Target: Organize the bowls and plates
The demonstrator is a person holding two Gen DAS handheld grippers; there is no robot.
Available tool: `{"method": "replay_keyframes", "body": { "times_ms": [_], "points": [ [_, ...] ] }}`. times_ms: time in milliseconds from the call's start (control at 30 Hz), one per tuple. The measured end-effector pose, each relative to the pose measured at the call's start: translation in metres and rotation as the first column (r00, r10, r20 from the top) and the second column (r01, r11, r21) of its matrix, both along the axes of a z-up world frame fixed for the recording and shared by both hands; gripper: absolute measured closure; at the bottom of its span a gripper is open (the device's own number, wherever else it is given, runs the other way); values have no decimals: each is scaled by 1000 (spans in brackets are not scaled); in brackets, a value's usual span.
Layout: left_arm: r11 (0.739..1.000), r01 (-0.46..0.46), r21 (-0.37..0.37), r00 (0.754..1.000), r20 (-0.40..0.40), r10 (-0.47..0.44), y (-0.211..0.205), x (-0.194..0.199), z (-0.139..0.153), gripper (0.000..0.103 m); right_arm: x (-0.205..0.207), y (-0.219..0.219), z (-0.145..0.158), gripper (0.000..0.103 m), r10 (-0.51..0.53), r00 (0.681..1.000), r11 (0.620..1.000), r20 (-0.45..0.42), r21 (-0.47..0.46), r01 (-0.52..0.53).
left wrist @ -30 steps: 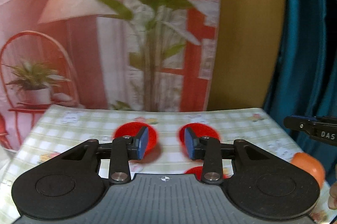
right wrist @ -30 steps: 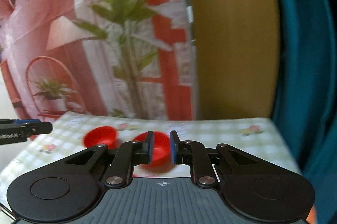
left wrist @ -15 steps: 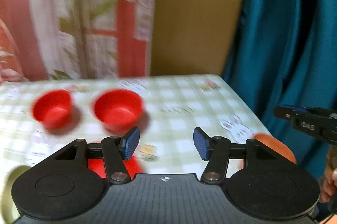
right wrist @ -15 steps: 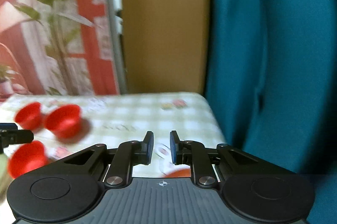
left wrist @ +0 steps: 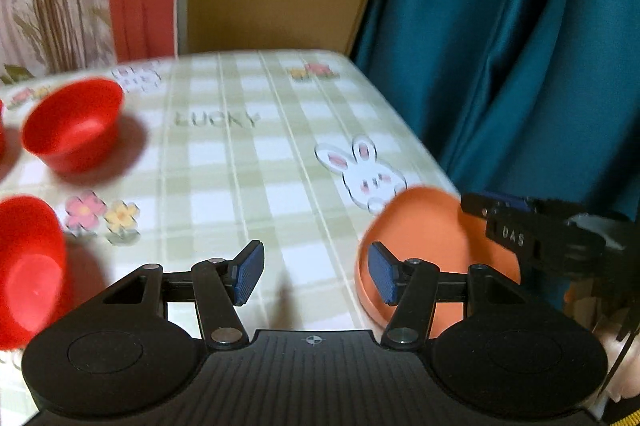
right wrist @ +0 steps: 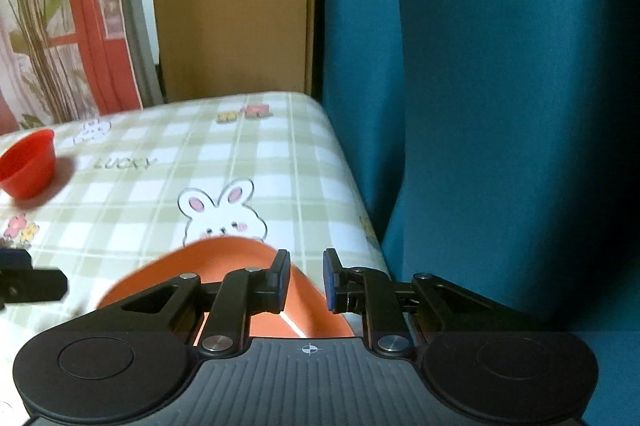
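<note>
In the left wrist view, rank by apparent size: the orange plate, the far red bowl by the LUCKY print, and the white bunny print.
1. Round orange plate, largest, though nearest the camera and partly hidden.
2. Far red plastic bowl, clearly smaller on screen.
3. White bunny print on the checked tablecloth, slightly smaller than the bowl; blur makes that call unsure.

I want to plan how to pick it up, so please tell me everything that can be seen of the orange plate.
The orange plate is round and shallow, plain matte orange with a raised rim; it looks like plastic. It lies near the right edge of the checked tablecloth, just below the printed rabbit, and looks empty. Both grippers are close: the open right gripper hangs over its near rim, and the open left gripper has its right finger in front of the plate. Whether any finger touches it cannot be told.
</note>
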State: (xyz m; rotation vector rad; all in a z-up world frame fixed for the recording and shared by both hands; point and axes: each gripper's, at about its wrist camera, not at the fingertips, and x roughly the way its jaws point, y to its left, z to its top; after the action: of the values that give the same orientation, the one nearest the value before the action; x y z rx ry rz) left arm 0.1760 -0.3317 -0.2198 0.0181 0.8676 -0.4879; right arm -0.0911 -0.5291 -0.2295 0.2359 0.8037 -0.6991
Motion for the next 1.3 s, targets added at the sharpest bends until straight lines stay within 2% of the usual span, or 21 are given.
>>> {"method": "replay_keyframes", "body": {
  "times_ms": [167, 333, 467, 567, 633, 667, 800, 1033, 1300],
  "points": [
    [999, 33, -6, 997, -73, -34, -14, -1, -18, 43, -1, -7, -6, 80, 9, 1000, 1000, 0, 26, -9],
    [997, 72, -7, 991, -111, -72, -21, -4, -29, 43, 0, -10, -12, 78, 11, 1000, 998, -7, 60, -11],
    [995, 88, -38, 986, -139, -92, -23, -7, -36, 44, 0, -10, -11, 78, 6, 1000, 998, -1, 70, -6],
    [994, 96, -52, 984, -145, -103, -23, -7, -36, 47, 0, -9, -10, 79, 12, 1000, 997, -7, 80, -11],
    [993, 100, -70, 982, -155, -109, -20, -6, -36, 57, 0, -5, -9, 82, 19, 1000, 995, -2, 98, -19],
    [992, 100, -74, 981, -159, -111, -21, -5, -37, 59, 0, -3, -8, 83, 19, 1000, 995, 0, 101, -19],
    [996, 79, -33, 986, -147, -83, -16, -2, -38, 76, -1, 5, -7, 83, 16, 1000, 994, -5, 113, -15],
    [999, 22, -23, 990, -138, -25, 14, 4, -37, 84, -3, 29, -4, 89, 33, 999, 984, 33, 176, -39],
    [999, -48, 17, 993, -109, 50, 47, 11, -34, 84, 8, 70, 2, 94, 94, 995, 973, 47, 210, -101]
  ]
}}
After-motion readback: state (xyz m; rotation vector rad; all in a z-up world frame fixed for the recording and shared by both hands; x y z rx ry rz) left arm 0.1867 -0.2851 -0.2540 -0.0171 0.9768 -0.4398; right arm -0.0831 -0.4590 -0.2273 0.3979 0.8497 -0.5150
